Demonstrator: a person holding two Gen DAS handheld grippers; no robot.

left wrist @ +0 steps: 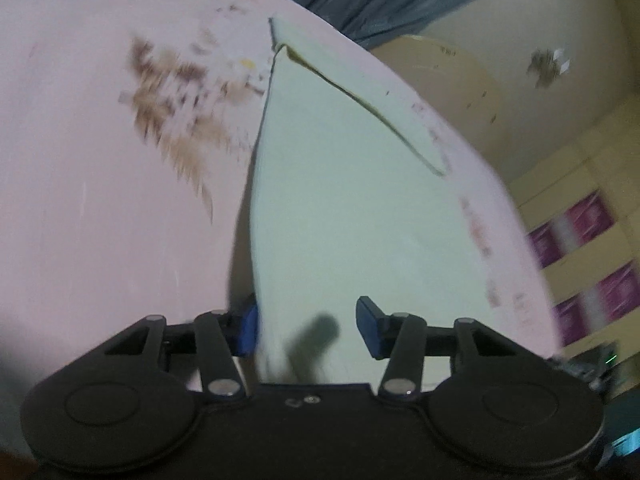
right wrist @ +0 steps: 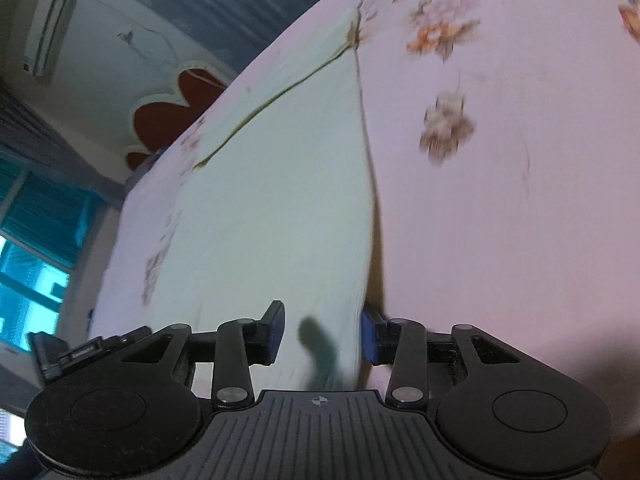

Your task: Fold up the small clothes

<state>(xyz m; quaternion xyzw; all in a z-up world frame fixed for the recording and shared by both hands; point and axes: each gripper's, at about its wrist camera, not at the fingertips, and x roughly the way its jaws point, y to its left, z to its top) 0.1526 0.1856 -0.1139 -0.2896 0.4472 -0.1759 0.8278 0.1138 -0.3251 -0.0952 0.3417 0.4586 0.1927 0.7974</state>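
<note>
A pale mint-white garment [left wrist: 340, 208] with a thin yellow-trimmed edge lies flat on a pink floral bedsheet [left wrist: 100, 200]. My left gripper [left wrist: 308, 328] is open, its blue pads [left wrist: 370, 328] astride the garment's near left edge, low over it. The same garment [right wrist: 280, 200] shows in the right wrist view. My right gripper [right wrist: 324, 334] is open, its blue pads [right wrist: 276, 334] astride the garment's near right edge. A folded strip lies along the garment's far side.
The pink bedsheet [right wrist: 520, 220] with brown and orange flower prints spreads around the garment. A cardboard box [left wrist: 440, 68] and yellow shelving [left wrist: 580, 240] stand beyond the bed. A window [right wrist: 32, 272], an air conditioner [right wrist: 48, 28] and grey curtains lie beyond the bed.
</note>
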